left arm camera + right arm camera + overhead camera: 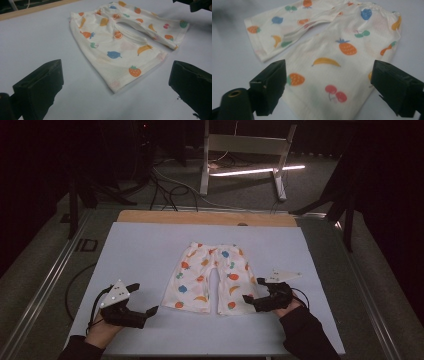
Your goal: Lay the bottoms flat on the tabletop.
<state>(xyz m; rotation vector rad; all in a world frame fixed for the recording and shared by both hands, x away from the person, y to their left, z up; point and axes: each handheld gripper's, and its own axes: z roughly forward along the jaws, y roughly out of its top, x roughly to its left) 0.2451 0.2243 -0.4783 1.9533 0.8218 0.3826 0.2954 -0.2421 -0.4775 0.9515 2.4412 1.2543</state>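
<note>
Big pale desk (150,250) taking up most of the high view. Fruit-print shorts (210,277) lying flat near the middle, waistband away, leg hems toward the near edge. Left gripper (141,300) parked well off the left leg, jaws wide with nothing between. Right gripper (254,292) right at the right leg's hem, jaws wide too, straddling the fabric, not clamped.
</note>
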